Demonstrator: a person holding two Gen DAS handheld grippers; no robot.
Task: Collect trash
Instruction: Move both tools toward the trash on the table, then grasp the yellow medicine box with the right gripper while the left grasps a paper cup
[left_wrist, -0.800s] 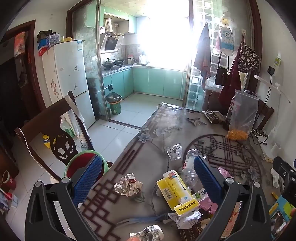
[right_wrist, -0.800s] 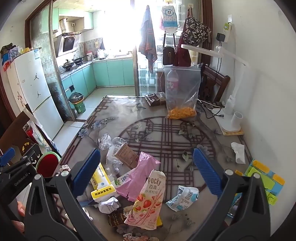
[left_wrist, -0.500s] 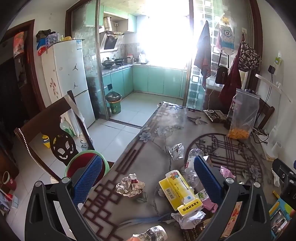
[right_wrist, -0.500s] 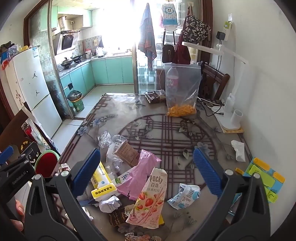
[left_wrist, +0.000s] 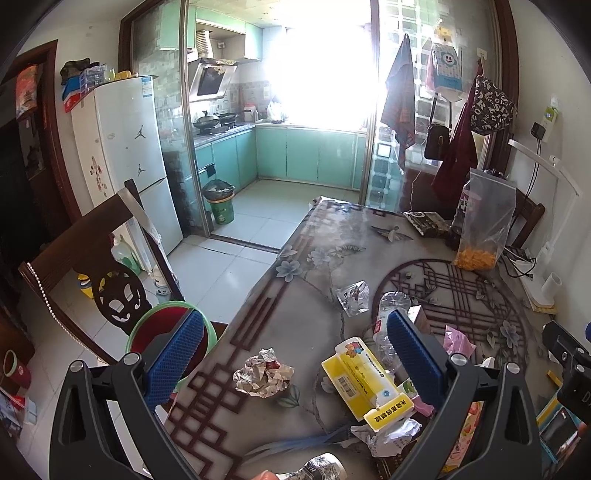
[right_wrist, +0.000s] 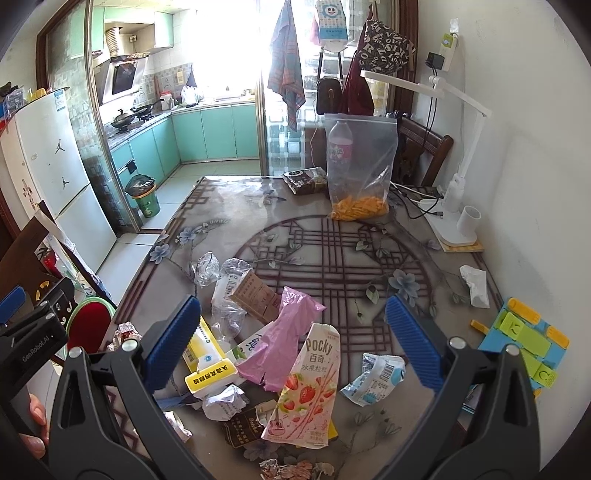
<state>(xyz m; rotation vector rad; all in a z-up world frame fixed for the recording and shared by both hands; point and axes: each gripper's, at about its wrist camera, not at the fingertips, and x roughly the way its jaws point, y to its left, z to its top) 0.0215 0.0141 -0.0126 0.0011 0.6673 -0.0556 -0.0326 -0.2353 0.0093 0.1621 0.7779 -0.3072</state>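
Observation:
Trash lies in a heap on the patterned table (right_wrist: 332, 251). It includes a yellow carton (left_wrist: 365, 384) (right_wrist: 207, 358), a crumpled foil ball (left_wrist: 263, 376), a crushed clear bottle (right_wrist: 229, 291), a brown box (right_wrist: 255, 299), a pink bag (right_wrist: 284, 339), a Pocky box (right_wrist: 306, 387) and a blue-white wrapper (right_wrist: 373, 376). My left gripper (left_wrist: 291, 354) is open and empty above the foil ball and carton. My right gripper (right_wrist: 291, 339) is open and empty above the pink bag and Pocky box.
A clear bag of orange snacks (right_wrist: 360, 166) and a dark packet (right_wrist: 304, 181) stand at the table's far end. A white lamp (right_wrist: 454, 206), a tissue (right_wrist: 474, 284) and colourful toy blocks (right_wrist: 524, 336) sit on the right. A chair (left_wrist: 107, 266) and a red-green basin (left_wrist: 162, 332) are left of the table.
Both grippers have drifted slightly forward over the trash heap; jaws stay open. Nothing on the table has moved.

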